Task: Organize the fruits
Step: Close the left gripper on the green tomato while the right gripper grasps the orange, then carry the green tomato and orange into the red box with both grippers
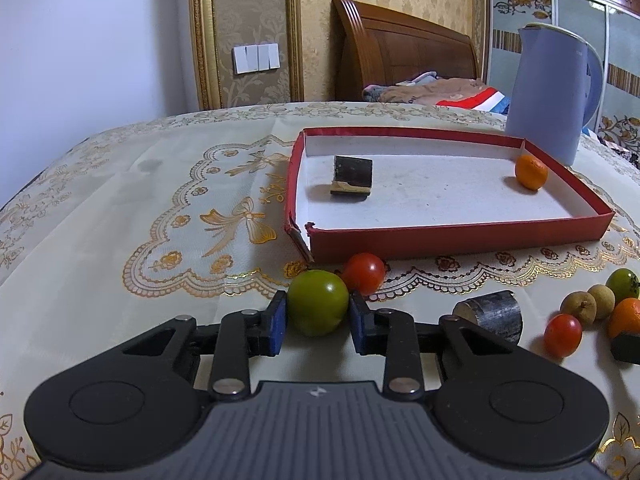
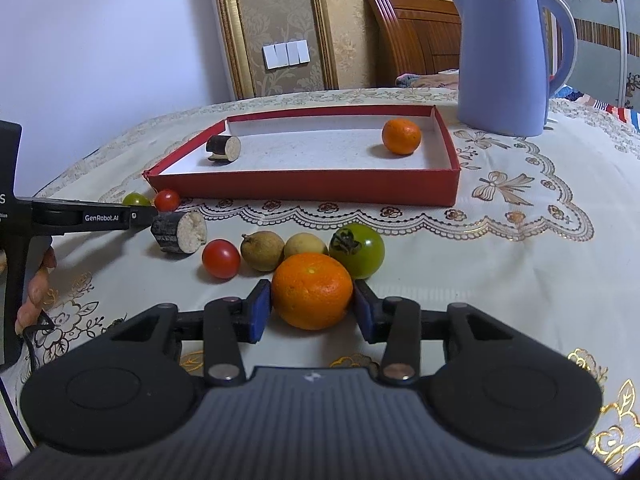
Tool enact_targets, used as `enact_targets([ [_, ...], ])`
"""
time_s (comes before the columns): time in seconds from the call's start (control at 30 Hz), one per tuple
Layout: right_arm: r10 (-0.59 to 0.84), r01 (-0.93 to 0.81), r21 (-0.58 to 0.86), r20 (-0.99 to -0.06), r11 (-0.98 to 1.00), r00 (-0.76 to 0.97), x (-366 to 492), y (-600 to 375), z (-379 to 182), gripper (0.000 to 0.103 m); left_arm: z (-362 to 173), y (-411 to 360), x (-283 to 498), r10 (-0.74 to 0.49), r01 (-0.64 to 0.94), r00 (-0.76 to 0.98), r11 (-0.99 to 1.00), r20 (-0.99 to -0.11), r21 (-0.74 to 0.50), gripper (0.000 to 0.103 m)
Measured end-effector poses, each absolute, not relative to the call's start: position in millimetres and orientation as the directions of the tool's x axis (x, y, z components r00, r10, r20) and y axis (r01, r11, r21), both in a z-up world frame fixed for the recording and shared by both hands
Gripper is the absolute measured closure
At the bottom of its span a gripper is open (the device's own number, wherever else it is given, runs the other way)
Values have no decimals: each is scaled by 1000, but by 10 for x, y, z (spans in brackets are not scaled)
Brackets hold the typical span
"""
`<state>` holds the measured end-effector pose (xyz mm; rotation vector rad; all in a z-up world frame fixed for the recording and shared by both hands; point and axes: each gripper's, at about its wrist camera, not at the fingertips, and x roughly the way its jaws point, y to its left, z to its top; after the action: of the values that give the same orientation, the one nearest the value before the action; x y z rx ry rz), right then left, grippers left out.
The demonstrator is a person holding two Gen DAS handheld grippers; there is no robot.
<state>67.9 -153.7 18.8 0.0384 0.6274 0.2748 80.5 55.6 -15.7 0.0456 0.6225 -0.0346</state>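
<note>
My left gripper (image 1: 318,312) is shut on a green tomato (image 1: 318,307) on the tablecloth, in front of a red tray (image 1: 460,236). A red cherry tomato (image 1: 364,273) lies just behind it. My right gripper (image 2: 312,300) is shut on an orange (image 2: 313,290) resting on the cloth. Behind the orange lie a green tomato (image 2: 357,250), two longans (image 2: 262,256), a red cherry tomato (image 2: 221,258) and a dark sugarcane piece (image 2: 180,233). The tray (image 2: 304,186) holds an orange (image 2: 401,136) and a sugarcane piece (image 2: 224,149).
A blue kettle (image 2: 508,56) stands behind the tray at the right. The left gripper's body (image 2: 80,216) reaches in from the left in the right wrist view. A bed headboard (image 1: 404,52) and wall lie beyond the table edge.
</note>
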Motion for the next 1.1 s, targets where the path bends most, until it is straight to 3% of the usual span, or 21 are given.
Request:
enact_targets([
  [0.53, 254, -212, 139, -530, 967, 809, 593, -1686, 310, 62, -82, 522, 619, -19, 54, 858, 997, -513, 54, 72],
  [1.1, 201, -165, 118, -476, 979, 856, 732, -1837, 537, 62, 50, 517, 662, -51, 54, 858, 999, -511, -8, 72],
])
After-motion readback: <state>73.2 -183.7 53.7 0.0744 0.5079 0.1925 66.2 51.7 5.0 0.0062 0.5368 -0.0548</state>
